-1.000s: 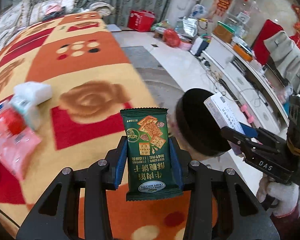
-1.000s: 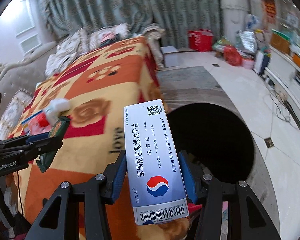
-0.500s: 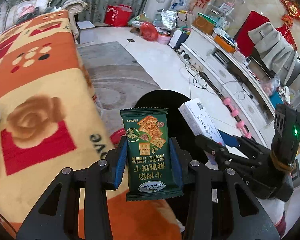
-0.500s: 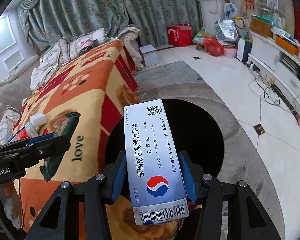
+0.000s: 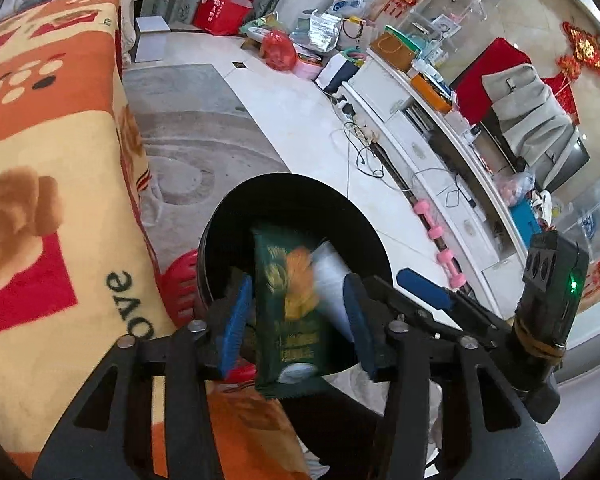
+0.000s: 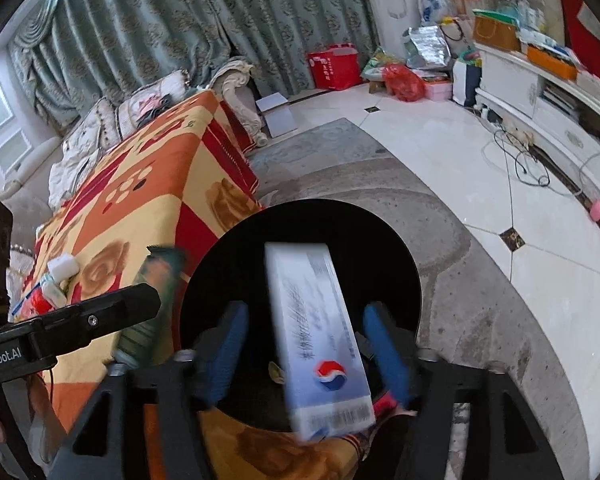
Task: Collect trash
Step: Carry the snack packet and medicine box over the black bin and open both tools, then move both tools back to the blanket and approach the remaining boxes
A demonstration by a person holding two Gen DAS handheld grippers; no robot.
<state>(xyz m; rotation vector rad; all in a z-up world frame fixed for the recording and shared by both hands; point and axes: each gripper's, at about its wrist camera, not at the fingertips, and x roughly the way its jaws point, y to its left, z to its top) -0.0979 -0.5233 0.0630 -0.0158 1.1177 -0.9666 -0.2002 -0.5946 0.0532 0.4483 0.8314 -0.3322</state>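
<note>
Left claw [image 5: 296, 322]: spread wide, biscuit packet [image 5: 290, 312] loose above black bin [image 5: 220, 232].
Right claw [image 6: 306, 354]: spread wide, medicine box [image 6: 316, 340] loose over bin.
Risk: could clip rim, land on floor.

Bin [image 6: 380, 240] on the floor just right of the blanket-covered sofa [image 6: 148, 200], cabinet [image 5: 420, 128] far right

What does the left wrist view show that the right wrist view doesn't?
Only the left wrist view shows the grey coat draped at the far right and the red basket beside the bin. Only the right wrist view shows trash left on the blanket: a white block. Both show the black bin, open tongs, the biscuit packet and the medicine box falling.
</note>
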